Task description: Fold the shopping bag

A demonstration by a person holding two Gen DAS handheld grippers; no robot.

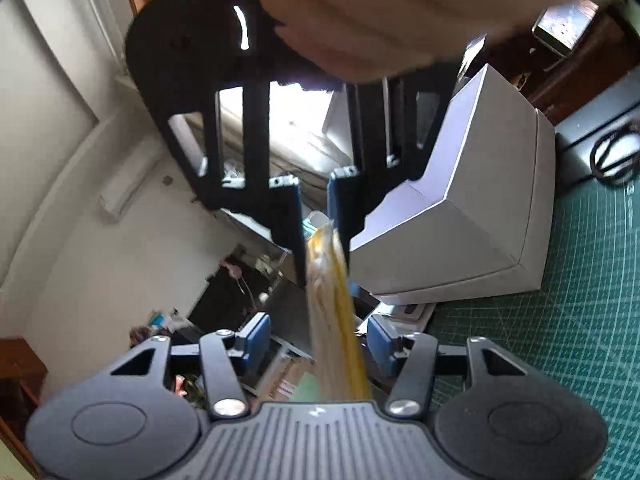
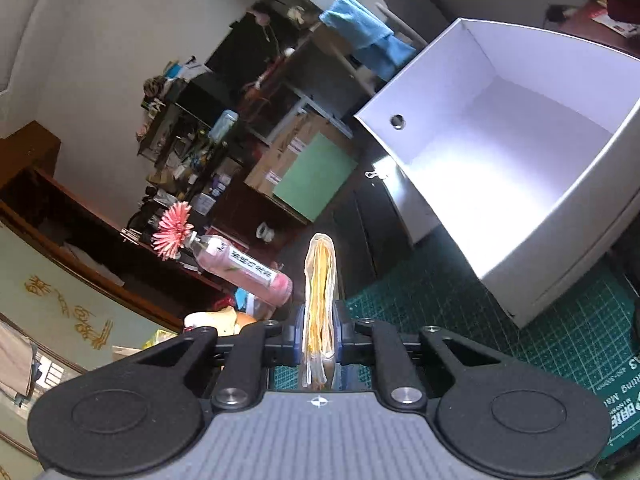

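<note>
A white box [image 2: 520, 152], open and empty, stands on a green cutting mat [image 2: 568, 344] that covers the surface; a round hole [image 2: 397, 121] pierces its near wall. To its left a pink bottle [image 2: 248, 270] holds a pink flower [image 2: 173, 236]. Farther off, a blue cloth [image 2: 368, 40] hangs over a white chair, and cardboard cartons [image 2: 280, 160] stand by cluttered shelves [image 2: 180, 140]
</note>
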